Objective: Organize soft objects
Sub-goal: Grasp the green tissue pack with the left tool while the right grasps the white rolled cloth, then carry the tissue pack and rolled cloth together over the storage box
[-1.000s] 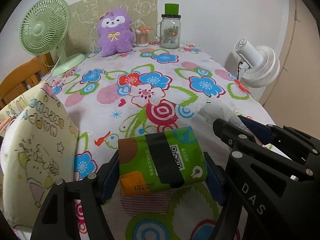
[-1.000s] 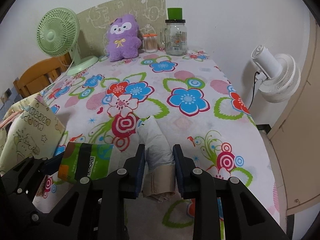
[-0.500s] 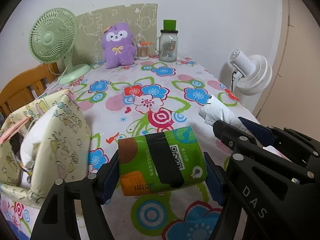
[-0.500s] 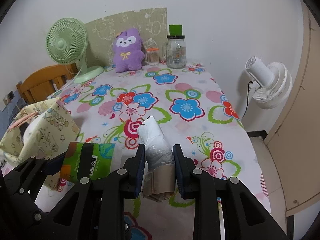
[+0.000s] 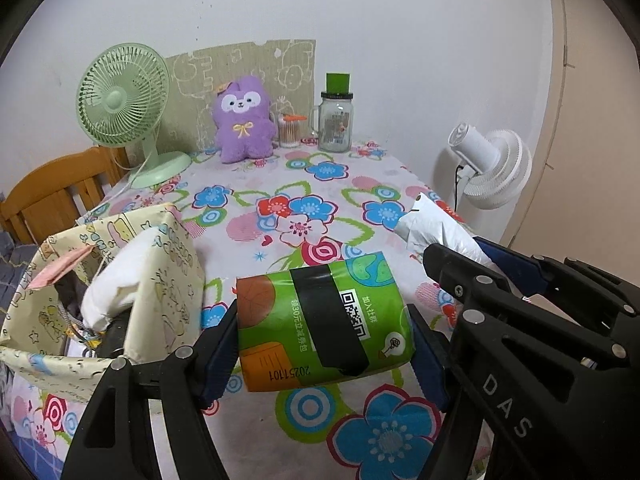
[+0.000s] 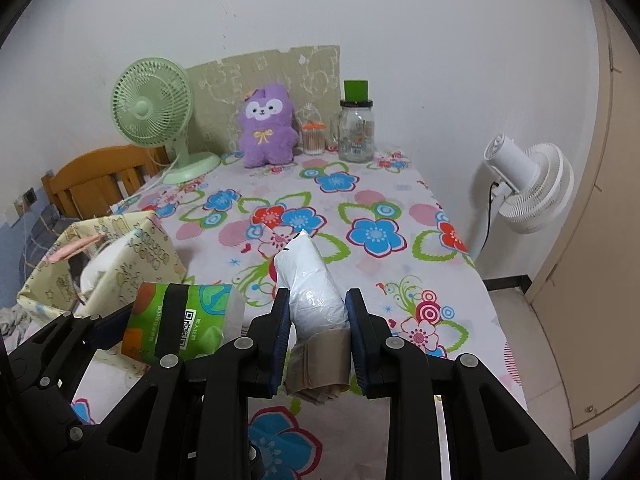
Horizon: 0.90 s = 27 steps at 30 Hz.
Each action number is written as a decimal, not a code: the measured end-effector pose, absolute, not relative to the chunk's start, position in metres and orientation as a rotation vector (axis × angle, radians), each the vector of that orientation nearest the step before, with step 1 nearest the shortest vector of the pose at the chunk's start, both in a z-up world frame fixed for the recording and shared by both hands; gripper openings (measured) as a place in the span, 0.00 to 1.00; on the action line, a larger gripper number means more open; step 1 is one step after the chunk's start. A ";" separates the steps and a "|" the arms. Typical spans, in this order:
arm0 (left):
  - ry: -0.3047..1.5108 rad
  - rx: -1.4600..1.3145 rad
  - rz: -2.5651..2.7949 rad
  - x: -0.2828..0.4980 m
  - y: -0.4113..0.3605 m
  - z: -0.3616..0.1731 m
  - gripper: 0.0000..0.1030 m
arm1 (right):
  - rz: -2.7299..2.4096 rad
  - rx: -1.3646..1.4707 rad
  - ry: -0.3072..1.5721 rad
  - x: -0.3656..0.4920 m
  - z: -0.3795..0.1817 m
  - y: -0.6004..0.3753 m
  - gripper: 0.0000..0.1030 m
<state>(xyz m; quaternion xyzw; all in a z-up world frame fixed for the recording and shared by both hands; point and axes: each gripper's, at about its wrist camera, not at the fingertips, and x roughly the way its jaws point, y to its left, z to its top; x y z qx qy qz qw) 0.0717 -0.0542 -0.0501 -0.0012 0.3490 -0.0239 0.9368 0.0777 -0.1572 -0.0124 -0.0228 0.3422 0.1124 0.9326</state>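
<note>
tissue pack (image 5: 322,324), green and orange, sits clamped between the left gripper (image 5: 322,354) pads, above the floral tablecloth (image 5: 304,208). just to its right, the right gripper (image 6: 318,334) pinches a white plastic-wrapped roll (image 6: 314,292) narrowly. left of both, a yellow cartoon-print storage bag (image 5: 160,280) stands open.

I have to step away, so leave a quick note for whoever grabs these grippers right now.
Left gripper: shut on the green tissue pack, held above the table.
Right gripper: shut on the white bundle, also held up.
Cloth bin at the table's left edge already holds a white soft item.
Purple plush sits at the far end, untouched.
Left: drop both held items in, probably the bin, then maybe the plush.
</note>
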 end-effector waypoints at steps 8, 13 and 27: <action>0.669 0.004 -0.054 0.056 -0.052 -0.034 0.75 | 0.223 -0.043 0.663 0.062 0.005 -0.156 0.29; 0.642 0.006 -0.051 0.047 -0.050 -0.023 0.75 | 0.219 -0.048 0.636 0.053 0.017 -0.154 0.29; 0.568 0.024 -0.043 0.024 -0.046 0.008 0.75 | 0.222 -0.040 0.573 0.027 0.049 -0.149 0.29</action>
